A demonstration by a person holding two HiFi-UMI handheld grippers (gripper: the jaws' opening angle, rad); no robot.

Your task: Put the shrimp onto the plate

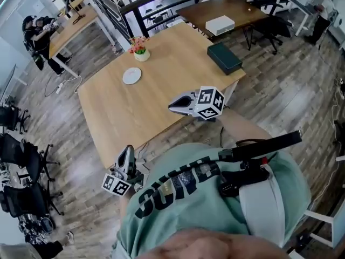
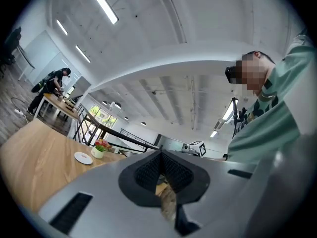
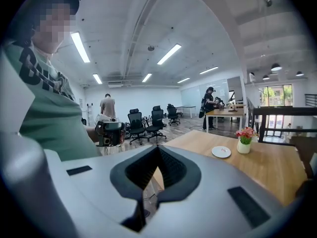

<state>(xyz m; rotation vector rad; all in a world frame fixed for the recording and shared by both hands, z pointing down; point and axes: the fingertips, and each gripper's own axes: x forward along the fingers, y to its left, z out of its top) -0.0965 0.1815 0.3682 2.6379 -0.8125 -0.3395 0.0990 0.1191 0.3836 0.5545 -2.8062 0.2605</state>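
Observation:
A small white plate (image 1: pixel 131 75) lies on the light wooden table (image 1: pixel 161 90), toward its far left side. It also shows as the plate (image 2: pixel 83 157) in the left gripper view and the plate (image 3: pixel 221 151) in the right gripper view. A faint pink speck sits on it, too small to identify, and I see no clear shrimp. My left gripper (image 1: pixel 128 149) hangs off the table's near edge, shut and empty (image 2: pixel 159 157). My right gripper (image 1: pixel 170 106) hovers over the table's near right edge, jaws shut on nothing (image 3: pixel 158 150).
A white pot of pink flowers (image 1: pixel 141 53) stands just beyond the plate. A dark flat box (image 1: pixel 225 58) lies at the table's right end. A second table with a white box (image 1: pixel 220 25) stands behind. Office chairs (image 1: pixel 21 161) and people at desks are farther off.

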